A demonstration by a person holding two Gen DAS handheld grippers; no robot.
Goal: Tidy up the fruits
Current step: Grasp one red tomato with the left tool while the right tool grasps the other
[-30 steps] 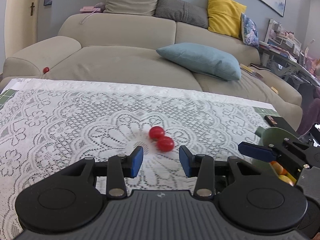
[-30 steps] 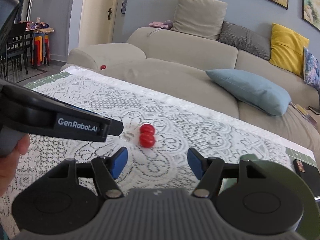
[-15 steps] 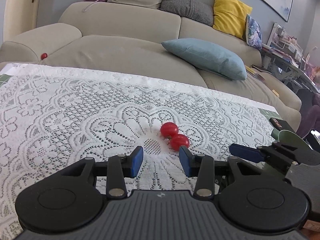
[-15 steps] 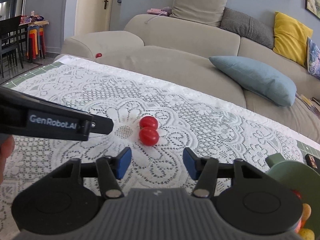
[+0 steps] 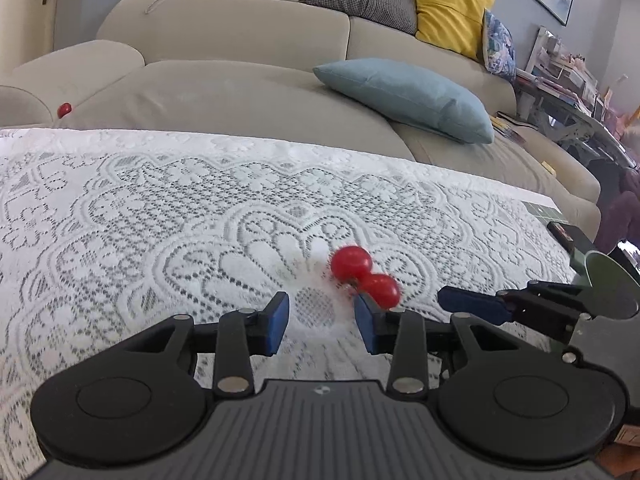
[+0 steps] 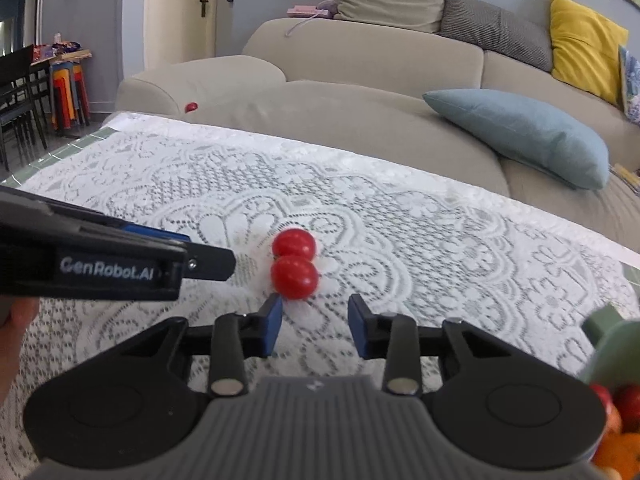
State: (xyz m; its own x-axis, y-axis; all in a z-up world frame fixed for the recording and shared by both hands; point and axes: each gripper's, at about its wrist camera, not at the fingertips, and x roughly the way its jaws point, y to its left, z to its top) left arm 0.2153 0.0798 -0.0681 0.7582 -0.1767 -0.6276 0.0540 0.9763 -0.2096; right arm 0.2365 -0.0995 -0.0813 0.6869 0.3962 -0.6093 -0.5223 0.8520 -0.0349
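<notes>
Two small red tomatoes lie touching on the white lace tablecloth (image 5: 160,220): the far tomato (image 5: 351,262) (image 6: 294,243) and the near tomato (image 5: 382,290) (image 6: 295,278). My left gripper (image 5: 321,318) hovers low just short of them, its jaws closing with only cloth between the blue pads; the near tomato sits just past its right fingertip. My right gripper (image 6: 315,316) is also close behind the pair, jaws closing on nothing, the near tomato just ahead of its left fingertip. Each gripper's finger shows in the other's view.
A green bowl (image 6: 608,340) with red and orange fruit (image 6: 616,420) stands at the table's right edge, also seen as the bowl (image 5: 612,284). A third red tomato (image 5: 64,109) lies on the beige sofa (image 5: 240,92) beyond the table. A dark phone (image 5: 564,232) lies near the bowl.
Both grippers have come forward and down toward the two tomatoes, which now look larger and nearer. The right jaws have narrowed a lot, the left jaws slightly.
</notes>
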